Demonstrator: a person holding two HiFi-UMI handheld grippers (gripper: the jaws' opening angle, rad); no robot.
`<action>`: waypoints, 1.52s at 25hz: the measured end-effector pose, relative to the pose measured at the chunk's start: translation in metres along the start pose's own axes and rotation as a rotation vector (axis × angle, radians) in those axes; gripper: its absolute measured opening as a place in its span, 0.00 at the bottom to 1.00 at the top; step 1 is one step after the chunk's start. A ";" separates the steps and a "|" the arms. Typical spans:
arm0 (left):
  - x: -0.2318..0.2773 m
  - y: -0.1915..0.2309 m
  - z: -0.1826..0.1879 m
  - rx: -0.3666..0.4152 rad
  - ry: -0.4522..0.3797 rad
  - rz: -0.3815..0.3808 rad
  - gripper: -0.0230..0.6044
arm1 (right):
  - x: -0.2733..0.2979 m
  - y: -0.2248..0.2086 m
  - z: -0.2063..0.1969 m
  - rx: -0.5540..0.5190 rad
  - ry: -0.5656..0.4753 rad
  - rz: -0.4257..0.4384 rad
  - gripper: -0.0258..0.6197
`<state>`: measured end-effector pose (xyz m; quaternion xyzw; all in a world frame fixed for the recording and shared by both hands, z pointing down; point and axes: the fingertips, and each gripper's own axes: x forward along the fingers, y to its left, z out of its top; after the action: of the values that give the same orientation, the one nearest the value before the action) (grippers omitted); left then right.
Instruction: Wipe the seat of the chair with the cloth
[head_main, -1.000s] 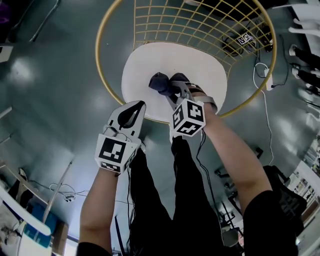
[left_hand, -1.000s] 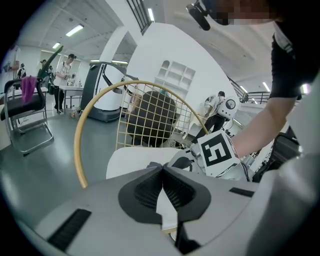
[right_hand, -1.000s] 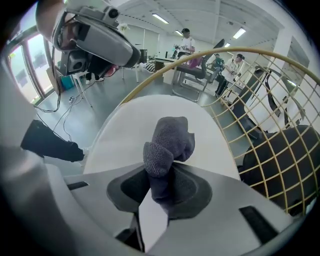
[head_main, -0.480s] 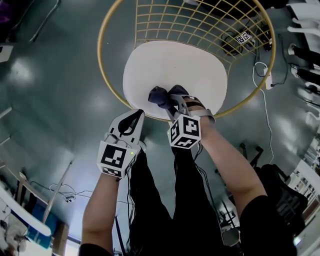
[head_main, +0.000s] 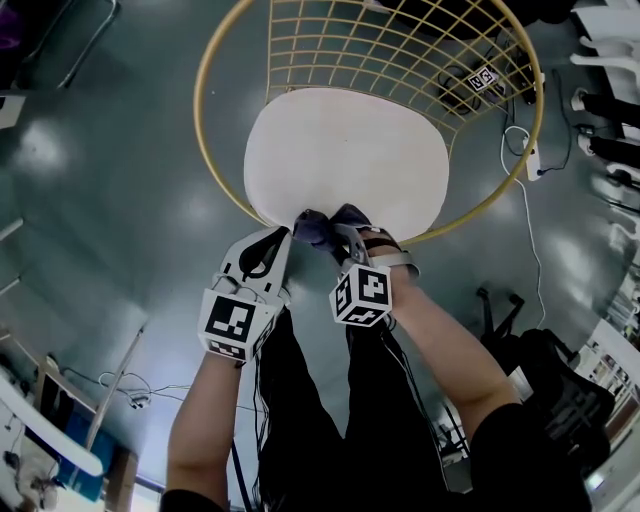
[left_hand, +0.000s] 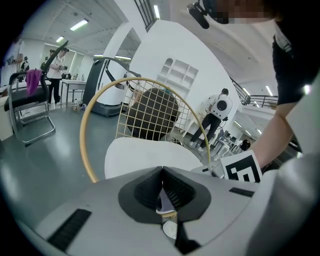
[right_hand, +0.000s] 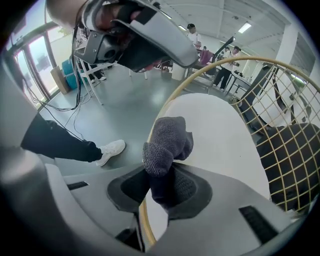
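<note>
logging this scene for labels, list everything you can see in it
seat: 1, white, middle of the chair
frame: 1, gold wire, ringing the seat
cloth: 1, dark grey, at the seat's near edge
tag: 1, black and white, floor behind the chair
floor: grey, glossy
people: a few, far background
left tongs: grey, shut, empty, beside the cloth
right tongs: grey, shut on the cloth

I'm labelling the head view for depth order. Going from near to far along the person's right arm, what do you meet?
Right forearm → right gripper → cloth clamped in it, at the seat's near edge → white seat → wire backrest.
</note>
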<state>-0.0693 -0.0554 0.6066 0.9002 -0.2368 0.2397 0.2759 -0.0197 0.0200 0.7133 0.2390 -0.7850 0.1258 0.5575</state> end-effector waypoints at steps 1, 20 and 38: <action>0.000 -0.001 0.001 0.000 0.000 -0.001 0.06 | -0.001 0.003 -0.001 0.011 -0.003 0.003 0.20; 0.021 -0.029 0.015 0.032 0.002 -0.022 0.06 | -0.048 -0.013 -0.014 0.313 -0.203 0.124 0.20; 0.072 -0.034 0.047 0.056 0.002 -0.061 0.06 | -0.040 -0.244 -0.065 -0.012 0.033 -0.311 0.20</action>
<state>0.0194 -0.0804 0.6002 0.9141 -0.2022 0.2387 0.2581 0.1696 -0.1486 0.6812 0.3520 -0.7301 0.0370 0.5845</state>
